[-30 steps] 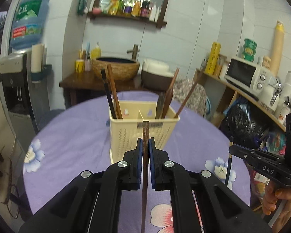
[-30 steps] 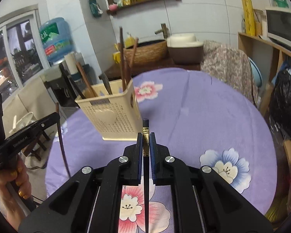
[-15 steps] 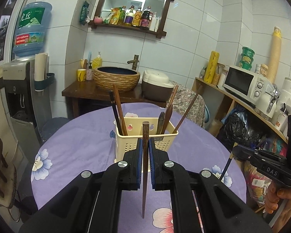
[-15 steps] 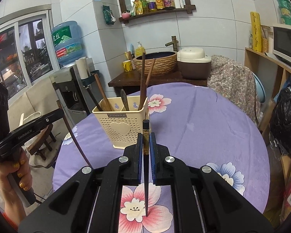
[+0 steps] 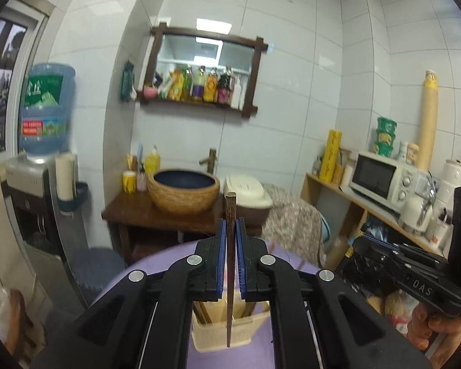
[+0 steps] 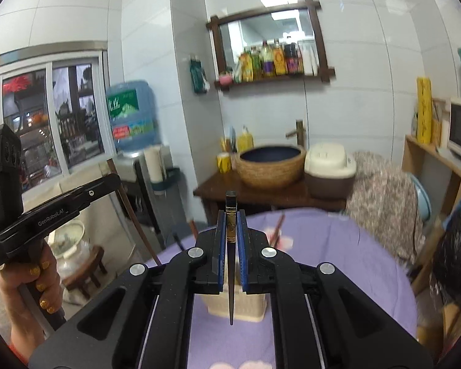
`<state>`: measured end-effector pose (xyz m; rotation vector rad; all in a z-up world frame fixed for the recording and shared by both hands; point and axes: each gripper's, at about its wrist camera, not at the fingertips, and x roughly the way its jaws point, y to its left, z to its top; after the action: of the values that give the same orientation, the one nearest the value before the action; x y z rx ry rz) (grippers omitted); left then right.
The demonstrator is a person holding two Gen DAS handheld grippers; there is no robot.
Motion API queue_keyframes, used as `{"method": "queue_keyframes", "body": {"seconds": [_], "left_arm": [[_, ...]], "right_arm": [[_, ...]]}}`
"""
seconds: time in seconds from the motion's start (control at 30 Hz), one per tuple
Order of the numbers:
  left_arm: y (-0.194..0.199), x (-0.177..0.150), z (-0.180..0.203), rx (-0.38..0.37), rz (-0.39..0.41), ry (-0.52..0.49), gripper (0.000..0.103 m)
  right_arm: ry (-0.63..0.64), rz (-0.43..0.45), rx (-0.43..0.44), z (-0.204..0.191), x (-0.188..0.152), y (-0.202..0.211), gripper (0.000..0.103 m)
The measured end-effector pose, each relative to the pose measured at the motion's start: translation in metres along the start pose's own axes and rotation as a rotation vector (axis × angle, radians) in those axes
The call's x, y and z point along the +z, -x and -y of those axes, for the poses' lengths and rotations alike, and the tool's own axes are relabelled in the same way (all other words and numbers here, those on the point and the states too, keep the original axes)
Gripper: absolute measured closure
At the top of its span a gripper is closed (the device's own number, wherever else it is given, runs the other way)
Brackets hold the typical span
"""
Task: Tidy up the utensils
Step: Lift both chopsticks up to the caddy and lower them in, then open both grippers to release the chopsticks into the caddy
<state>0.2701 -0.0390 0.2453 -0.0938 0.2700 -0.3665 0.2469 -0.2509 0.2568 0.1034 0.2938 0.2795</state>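
your left gripper [image 5: 229,246] has its jaws drawn narrow onto one brown wooden chopstick [image 5: 230,264], which stands upright between the blue pads [image 5: 220,258], its blunt end poking out above them and its thin tip hanging over the cream utensil basket [image 5: 218,336] just below. your right gripper [image 6: 231,246] likewise pinches one black chopstick [image 6: 231,270] with a gold band near its top, upright between the pads, its point hanging in front of the same basket [image 6: 246,307]. so you have two chopsticks in hand, one per gripper. the basket sits on the purple tablecloth [image 6: 338,255]; in the right wrist view at least two more sticks rise behind your fingers, though most of the basket's contents are hidden and you cannot count them fully. each gripper shows in the other's view: the right one [image 5: 415,279] at the right edge, the left one [image 6: 55,212] at the left edge with its chopstick slanting down from it.
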Motion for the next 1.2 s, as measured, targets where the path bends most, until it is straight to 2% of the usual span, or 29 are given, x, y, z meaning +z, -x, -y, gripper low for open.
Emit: {"method": "queue_keyframes", "body": {"seconds": [0.07,0.17,0.33,0.47,0.67,0.9,1.1,1.2], "left_arm": [[-0.007,0.015,-0.002,0.021,0.026,0.015,0.095],[-0.024,0.018,-0.004,0.075,0.042,0.012,0.095],[-0.059,-0.002,-0.008,0.118,0.02,0.009,0.095],[-0.086,-0.031,-0.018,0.113,-0.055,0.059,0.095],[-0.106,-0.069,-0.023,0.1,-0.145,0.075,0.095],[-0.121,-0.1,-0.027,0.096,-0.226,0.069,0.095],[-0.117,-0.101,-0.027,0.077,-0.228,0.075,0.095],[-0.108,-0.101,-0.027,0.073,-0.202,0.072,0.095]], "right_arm": [[-0.001,0.033,-0.027,-0.002,0.016,-0.009,0.095],[0.007,0.05,-0.082,-0.001,0.024,-0.029,0.095],[-0.001,0.019,-0.131,0.002,0.001,-0.068,0.095],[0.013,-0.051,-0.142,-0.001,-0.029,-0.095,0.095],[-0.003,-0.124,-0.141,0.005,-0.066,-0.117,0.095],[0.005,-0.156,-0.148,0.008,-0.088,-0.126,0.095],[0.037,-0.133,-0.171,0.007,-0.089,-0.123,0.094],[0.054,-0.11,-0.178,0.006,-0.091,-0.118,0.093]]}}
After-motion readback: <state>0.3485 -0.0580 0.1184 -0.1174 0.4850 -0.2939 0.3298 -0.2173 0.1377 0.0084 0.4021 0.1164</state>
